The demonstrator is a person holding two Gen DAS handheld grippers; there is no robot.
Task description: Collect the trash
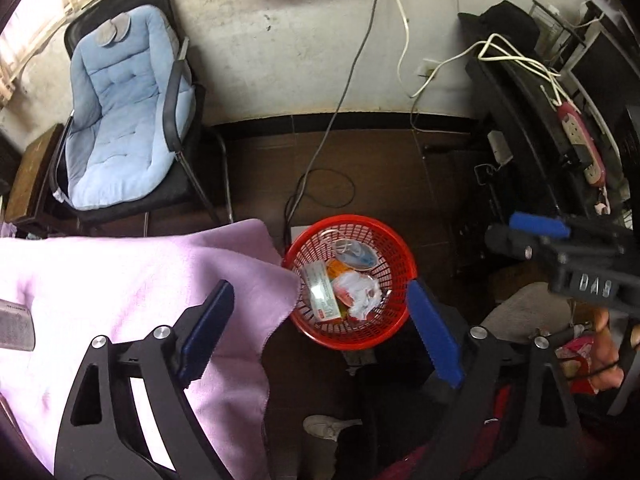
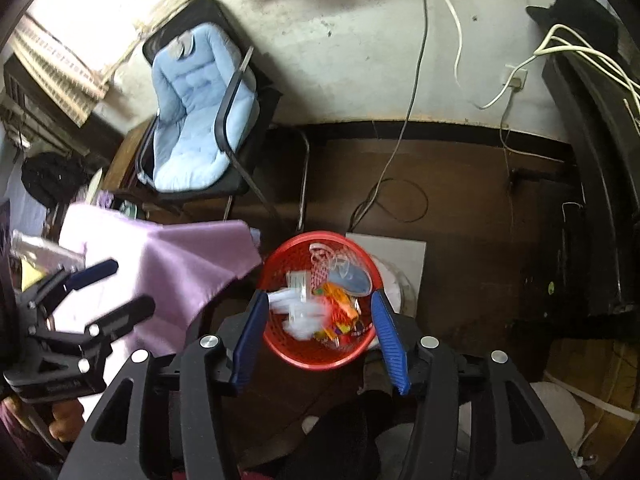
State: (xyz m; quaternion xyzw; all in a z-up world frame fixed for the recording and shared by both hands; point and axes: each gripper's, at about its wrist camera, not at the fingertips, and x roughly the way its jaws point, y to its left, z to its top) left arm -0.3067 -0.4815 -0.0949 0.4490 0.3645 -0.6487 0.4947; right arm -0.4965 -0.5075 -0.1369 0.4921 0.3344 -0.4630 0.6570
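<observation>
Pink cloth (image 1: 132, 288) drapes the near surface beside the wide-apart, empty left gripper (image 1: 316, 328) and right gripper (image 2: 320, 340). Both hang over the red basket (image 1: 394, 256) of trash (image 1: 360, 292) on the dark brown floor (image 1: 384, 168). Beyond stand a blue-cushioned chair (image 1: 120, 120) and a stained wall (image 1: 288, 52).

At lower centre of the frame the right tool (image 2: 320, 340) points down over a red mesh basket (image 2: 280, 344), its blue-padded fingers (image 2: 250, 344) apart, with nothing between them but the basket seen beyond. Inside the basket lie blurred white plastic (image 2: 298, 312), an orange wrapper (image 2: 340, 300) and a pale blue face mask (image 2: 352, 280). A pink cloth (image 2: 180, 268) spreads at centre left, its corner just beside the basket. The left tool (image 2: 108, 288) sits at lower left, fingers apart. A chair with a light blue cushion (image 2: 196, 128) stands at upper left by the wall.
</observation>
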